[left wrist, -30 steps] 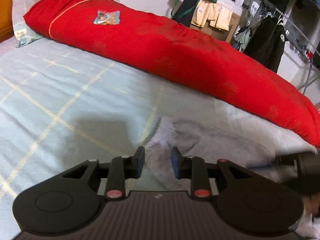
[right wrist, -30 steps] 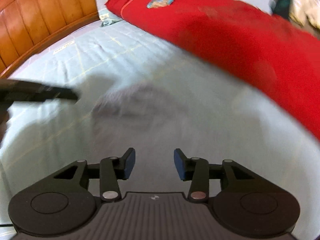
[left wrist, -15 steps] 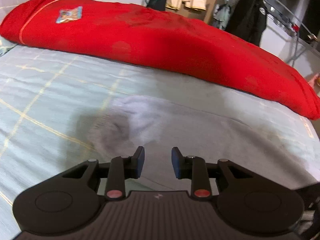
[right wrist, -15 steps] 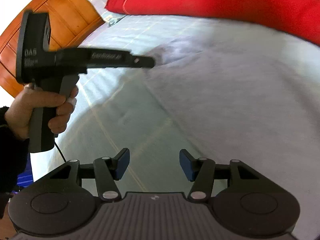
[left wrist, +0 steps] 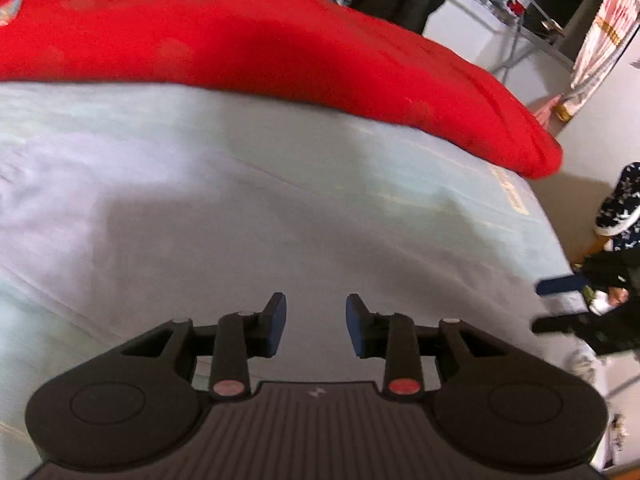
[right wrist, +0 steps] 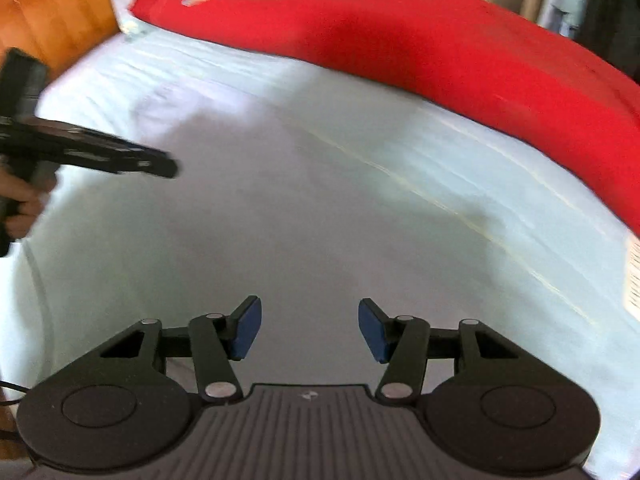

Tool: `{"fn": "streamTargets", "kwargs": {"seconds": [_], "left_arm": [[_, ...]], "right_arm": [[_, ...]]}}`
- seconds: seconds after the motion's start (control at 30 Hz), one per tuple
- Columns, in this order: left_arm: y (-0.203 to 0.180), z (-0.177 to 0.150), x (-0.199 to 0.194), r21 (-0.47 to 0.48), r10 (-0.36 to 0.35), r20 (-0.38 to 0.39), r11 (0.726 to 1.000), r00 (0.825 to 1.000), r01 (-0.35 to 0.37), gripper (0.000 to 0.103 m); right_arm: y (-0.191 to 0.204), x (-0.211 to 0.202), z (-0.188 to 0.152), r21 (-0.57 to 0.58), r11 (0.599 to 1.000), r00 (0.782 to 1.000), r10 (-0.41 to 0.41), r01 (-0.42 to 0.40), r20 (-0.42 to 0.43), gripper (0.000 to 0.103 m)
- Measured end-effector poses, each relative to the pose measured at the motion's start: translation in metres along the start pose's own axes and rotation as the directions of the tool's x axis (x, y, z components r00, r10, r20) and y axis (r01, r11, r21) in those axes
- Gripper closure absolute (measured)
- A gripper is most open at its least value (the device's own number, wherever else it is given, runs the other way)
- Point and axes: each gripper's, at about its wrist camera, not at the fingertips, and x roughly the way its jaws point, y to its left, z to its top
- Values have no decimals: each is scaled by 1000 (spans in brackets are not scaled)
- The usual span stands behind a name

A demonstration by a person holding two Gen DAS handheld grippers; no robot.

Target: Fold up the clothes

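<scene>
Two pairs of fingers hang spread over one pale grey garment [left wrist: 208, 216] lying flat on the bed [left wrist: 460, 216], and neither pair is pinching anything. The left gripper [left wrist: 316, 322] has a narrow gap that has just been widening, nothing between its blue pads; the right gripper [right wrist: 310, 328] stands wider, its gap just having narrowed a little, likewise empty. To do this step well, I judge each gripper should go down to a clear edge or corner of the cloth, not its flat middle, take a single layer between the pads, and lift both ends evenly so the fold stays straight. Just below and ahead of the left fingers the garment spreads out, running further off to their left. In the right wrist view the same cloth lies under and ahead of the fingers, its far end up to the left, near the left gripper seen there in a hand [right wrist: 24, 204]. Motion blur hides the hems, so the exact edges cannot be told. Beyond the garment lies a red quilt [left wrist: 280, 52], well apart from both pairs of fingers.
</scene>
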Motion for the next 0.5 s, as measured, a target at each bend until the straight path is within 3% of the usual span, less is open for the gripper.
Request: {"fn": "streamTargets", "kwargs": {"seconds": [0.1,0.2,0.3,0.5], "left_arm": [[-29,-9,20,5,-19,-26,1000,999,19,71],[-51,-22,46,38,36,-81,999,996,-33,70],[-53,-35,65,13,94,-154,996,984,-93,70],[-47,-37,65,-28,118,-169,992,978,-125,69]], "right_arm": [[-40,-1,-14,11,1000,1000,-27,27,-1,54],[-74,1,-22,19,999,999,-32,31,10,56],[-102,10,-22,-16,1000,999,-16,17,27,56],[-140,59,-23,-68,995,998,67,-67,-5,58]]}}
